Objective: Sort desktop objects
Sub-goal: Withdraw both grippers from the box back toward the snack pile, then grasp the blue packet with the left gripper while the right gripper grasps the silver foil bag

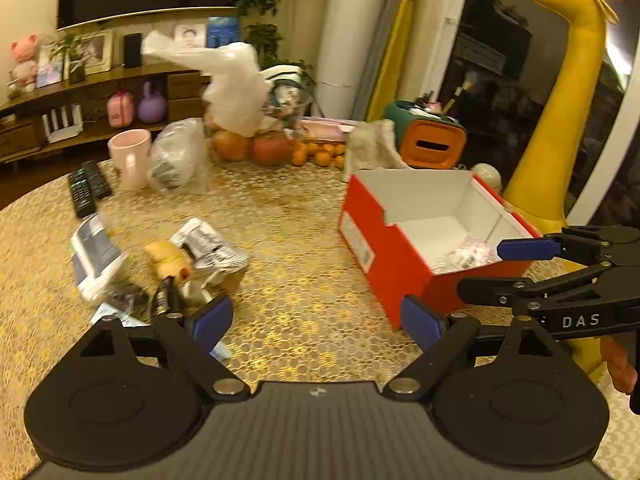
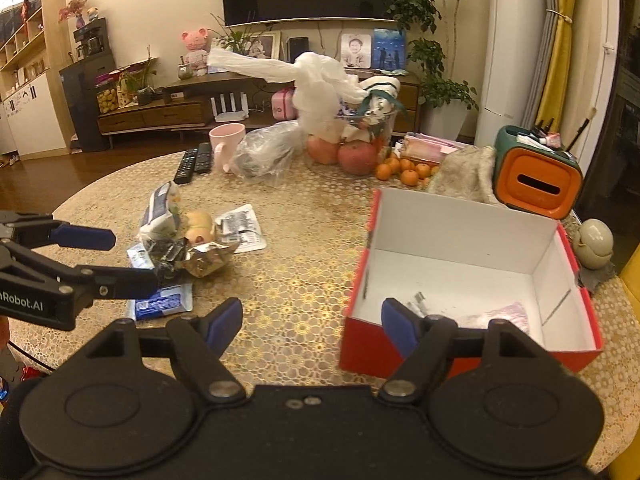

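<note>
Hovering over the surface (image 2: 304, 248), L gripper (image 1: 316, 322) & R gripper (image 2: 312, 322) w/ fingers released, empty; red box (image 2: 404, 344) holds packets (image 2: 508, 314); snack wrappers (image 2: 200, 252) piled left.

- One red box (image 2: 472, 264), open at the top, with two packets (image 2: 506, 314) lying inside.
- Two black remote controls (image 2: 193, 162) side by side.
- One pink mug (image 2: 226, 142).
- Two large reddish fruits (image 2: 358, 158).
- About seven small oranges (image 2: 409, 176); some are partly hidden.
- One orange-and-green holder (image 2: 538, 178).
- One small toy figure (image 2: 200, 228) among the wrappers; the wrappers overlap too much to count.
</note>
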`<state>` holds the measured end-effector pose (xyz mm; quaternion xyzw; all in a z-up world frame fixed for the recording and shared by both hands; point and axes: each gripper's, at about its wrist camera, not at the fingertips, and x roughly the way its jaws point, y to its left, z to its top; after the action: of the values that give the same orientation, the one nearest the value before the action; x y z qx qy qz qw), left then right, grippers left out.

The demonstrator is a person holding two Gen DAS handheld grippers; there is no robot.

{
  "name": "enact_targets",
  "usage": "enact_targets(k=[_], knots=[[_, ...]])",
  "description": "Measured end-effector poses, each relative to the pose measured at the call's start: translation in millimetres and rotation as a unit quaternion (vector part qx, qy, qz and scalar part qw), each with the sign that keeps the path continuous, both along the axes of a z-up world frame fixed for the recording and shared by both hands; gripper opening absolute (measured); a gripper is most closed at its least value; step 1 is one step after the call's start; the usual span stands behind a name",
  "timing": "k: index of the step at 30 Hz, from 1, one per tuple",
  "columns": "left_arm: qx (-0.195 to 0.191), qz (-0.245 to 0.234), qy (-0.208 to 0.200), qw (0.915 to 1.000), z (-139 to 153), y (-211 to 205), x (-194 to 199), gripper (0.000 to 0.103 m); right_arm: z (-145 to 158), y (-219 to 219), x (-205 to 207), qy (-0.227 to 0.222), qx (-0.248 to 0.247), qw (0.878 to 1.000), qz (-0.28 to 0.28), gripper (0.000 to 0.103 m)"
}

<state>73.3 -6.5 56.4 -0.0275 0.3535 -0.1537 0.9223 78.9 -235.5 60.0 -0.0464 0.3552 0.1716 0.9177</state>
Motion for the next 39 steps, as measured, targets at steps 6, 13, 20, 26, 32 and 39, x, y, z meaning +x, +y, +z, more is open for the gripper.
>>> enact_targets(k=[6,13,20,26,32,39], knots=[[-0.004,0.027,-0.006,0.9996,-9.5,25.6,-3.1,0.103,-6.7,22.3,2.5,0.0,0.002,1.0,0.014,0.076],[-0.013,0.05,0.009,0.9986,-28.8,49.9,-0.2,0.103,-16.8,44.6,9.1,-0.001,0.002,1.0,0.021,0.076],[-0.022,0.069,0.005,0.9974,-57.5,78.3,-0.9,0.103,-31.5,65.2,20.6,0.007,0.0,1.0,0.026,0.076],[-0.036,0.066,0.003,0.9972,-78.6,91.3,-1.0,0.103,-44.4,77.6,33.4,0.019,0.001,0.999,0.027,0.076],[-0.006,0.067,0.026,0.9974,-96.9,93.5,7.4,0.103,-56.5,91.6,45.6,0.029,-0.002,0.999,0.036,0.076],[0.017,0.067,0.04,0.9968,-114.3,93.8,20.4,0.103,-63.6,111.6,68.2,0.034,-0.015,0.998,0.056,0.076]])
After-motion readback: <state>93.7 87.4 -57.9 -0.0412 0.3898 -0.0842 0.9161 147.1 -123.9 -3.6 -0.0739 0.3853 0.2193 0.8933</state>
